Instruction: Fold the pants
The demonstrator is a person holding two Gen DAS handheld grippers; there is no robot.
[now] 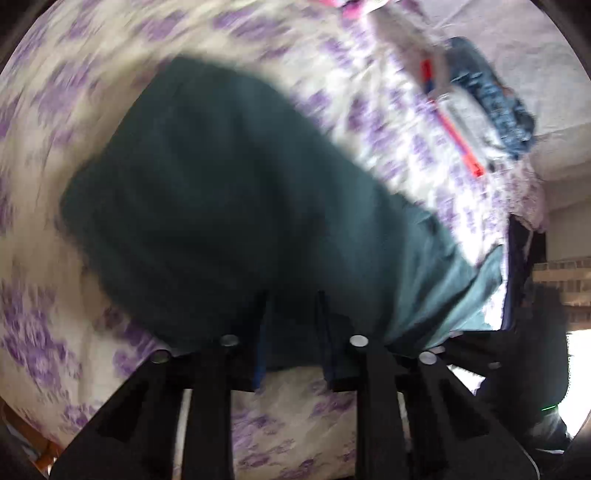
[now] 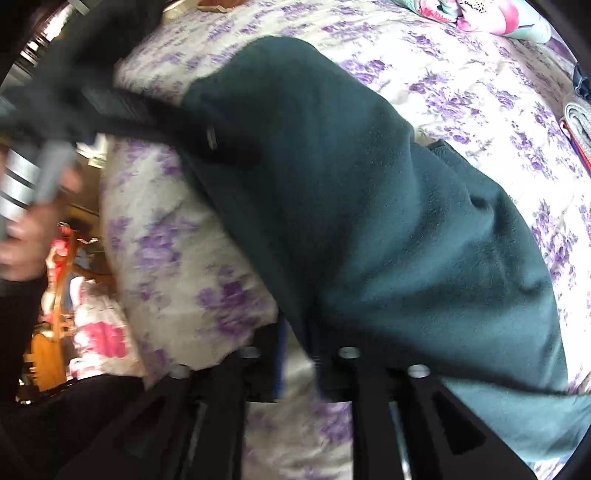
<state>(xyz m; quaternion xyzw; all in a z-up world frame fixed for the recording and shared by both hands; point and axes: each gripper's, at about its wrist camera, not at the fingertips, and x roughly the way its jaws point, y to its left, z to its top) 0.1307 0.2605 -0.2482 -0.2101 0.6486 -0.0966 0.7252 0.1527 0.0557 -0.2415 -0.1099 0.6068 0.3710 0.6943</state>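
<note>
Dark green fleece pants (image 1: 229, 206) lie on a bed with a white and purple flowered cover (image 1: 48, 122). In the left wrist view my left gripper (image 1: 291, 314) is at the pants' near edge, and the cloth runs between its two fingers. In the right wrist view the pants (image 2: 388, 206) stretch from upper left to lower right. My right gripper (image 2: 299, 332) is at their near edge with cloth between its fingers. The other gripper (image 2: 207, 136), black, shows at the upper left, on the pants' far end. Both views are blurred by motion.
A blue garment (image 1: 491, 99) and a white packet with a red-orange stripe (image 1: 454, 125) lie at the bed's far right edge. Folded cloth (image 2: 580, 122) and a pink flowered pillow (image 2: 491, 14) lie at the right. A hand (image 2: 26, 236) and room clutter show left of the bed.
</note>
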